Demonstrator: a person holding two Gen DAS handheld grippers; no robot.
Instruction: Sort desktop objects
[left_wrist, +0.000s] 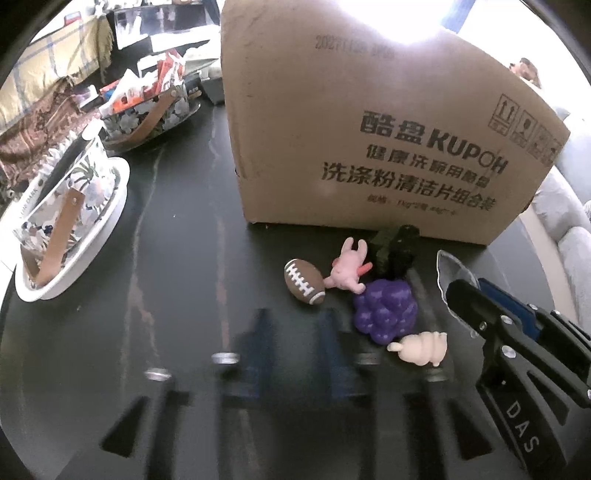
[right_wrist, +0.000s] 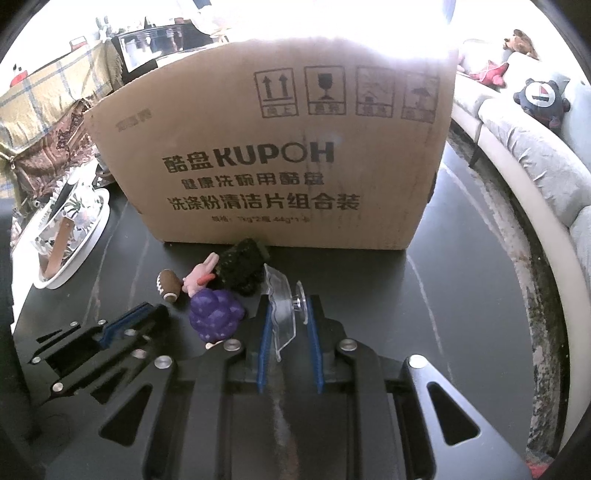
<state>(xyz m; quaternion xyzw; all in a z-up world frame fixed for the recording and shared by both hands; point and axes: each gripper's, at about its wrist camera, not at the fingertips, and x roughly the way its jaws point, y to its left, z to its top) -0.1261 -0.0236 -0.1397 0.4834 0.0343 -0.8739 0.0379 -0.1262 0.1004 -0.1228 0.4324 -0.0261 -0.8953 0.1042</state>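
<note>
Small toys lie in a cluster before the cardboard box (left_wrist: 369, 129): a brown toy football (left_wrist: 303, 281), a pink rabbit (left_wrist: 345, 269), purple grapes (left_wrist: 384, 312), a cream pig figure (left_wrist: 421, 347) and a dark toy (left_wrist: 397, 247). My left gripper (left_wrist: 295, 343) is blurred and open over bare table, just left of the grapes, with nothing between its fingers. My right gripper (right_wrist: 289, 317) is shut on a clear plastic piece (right_wrist: 282, 310) to the right of the grapes (right_wrist: 216, 314). The right wrist view also shows the football (right_wrist: 168, 284), the rabbit (right_wrist: 199, 277) and the left gripper (right_wrist: 151, 325).
A white plate (left_wrist: 110, 229) carrying a floral basket sits on the left of the dark table (left_wrist: 166, 277). Behind it is a second floral basket (left_wrist: 147, 118) full of packets. A grey sofa (right_wrist: 524, 155) curves round the right side.
</note>
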